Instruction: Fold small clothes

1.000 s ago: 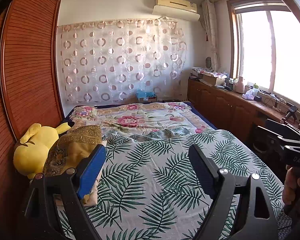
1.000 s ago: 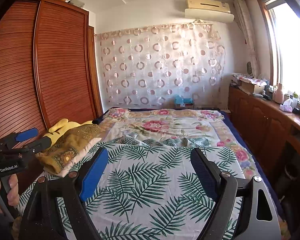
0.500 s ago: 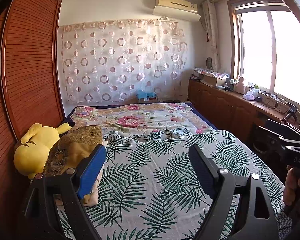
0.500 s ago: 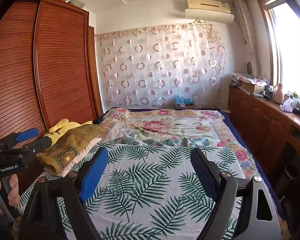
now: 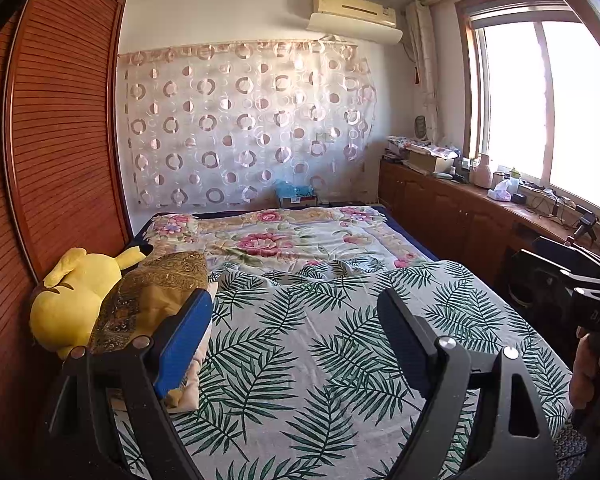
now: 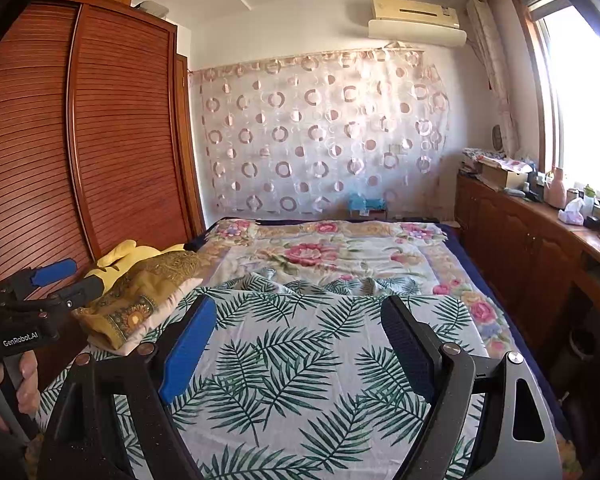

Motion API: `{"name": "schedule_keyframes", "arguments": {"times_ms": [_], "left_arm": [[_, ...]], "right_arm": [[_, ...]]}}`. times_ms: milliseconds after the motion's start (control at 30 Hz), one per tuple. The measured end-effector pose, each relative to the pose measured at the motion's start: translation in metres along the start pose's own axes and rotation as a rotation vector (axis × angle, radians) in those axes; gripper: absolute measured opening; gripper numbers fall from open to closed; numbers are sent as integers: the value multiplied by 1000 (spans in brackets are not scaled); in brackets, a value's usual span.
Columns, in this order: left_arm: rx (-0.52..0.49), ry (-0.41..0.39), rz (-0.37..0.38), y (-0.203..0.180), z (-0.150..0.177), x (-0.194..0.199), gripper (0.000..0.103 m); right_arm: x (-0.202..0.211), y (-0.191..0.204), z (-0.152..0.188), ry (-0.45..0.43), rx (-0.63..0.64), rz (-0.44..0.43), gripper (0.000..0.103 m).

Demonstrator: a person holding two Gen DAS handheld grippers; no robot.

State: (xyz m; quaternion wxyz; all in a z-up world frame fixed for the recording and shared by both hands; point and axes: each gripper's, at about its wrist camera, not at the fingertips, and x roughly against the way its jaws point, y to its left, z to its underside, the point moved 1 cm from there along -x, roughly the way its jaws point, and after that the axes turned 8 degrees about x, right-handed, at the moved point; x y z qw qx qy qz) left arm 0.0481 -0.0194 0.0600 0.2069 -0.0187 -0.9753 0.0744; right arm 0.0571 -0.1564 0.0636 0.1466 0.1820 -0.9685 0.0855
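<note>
At the far left, a yellow plush toy (image 5: 72, 300) lies against the wardrobe (image 5: 60, 152), and a folded gold-brown cloth (image 5: 156, 300) rests just beside it on the bed (image 5: 300, 360). This cloth seems the only small garment in view. It lies left of both grippers, its long axis running away from them. The left gripper (image 5: 296, 308) is nearer; its jaws are spread wide and empty. The right gripper (image 6: 300, 316) is also released, holding nothing.
</note>
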Motion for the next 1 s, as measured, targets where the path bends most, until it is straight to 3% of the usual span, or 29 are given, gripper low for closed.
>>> {"name": "schedule_keyframes", "arguments": {"times_ms": [1000], "left_arm": [[4, -2, 0, 1, 1, 1, 85]], "right_arm": [[1, -1, 0, -1, 5, -14, 86]]}}
